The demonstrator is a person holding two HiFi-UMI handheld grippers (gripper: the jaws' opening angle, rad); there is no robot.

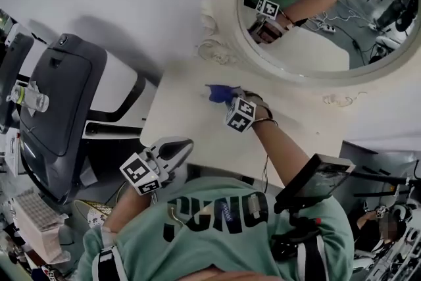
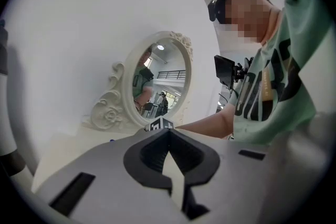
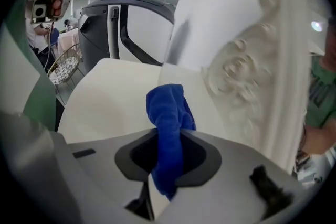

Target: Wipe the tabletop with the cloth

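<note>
now the right gripper pinches the blue cloth, bunched just ahead of its jaws on the cream tabletop; the left gripper, pressed together and empty, sits well apart.

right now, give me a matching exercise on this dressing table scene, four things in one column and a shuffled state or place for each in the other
Things:
A. blue cloth
B. left gripper
C. right gripper
D. oval mirror

States or places:
1. jaws together, nothing between them
2. stands at the rear of the tabletop
3. pinched between two jaws
4. jaws clamped on fabric

Pairs: A-3, B-1, C-4, D-2
</note>
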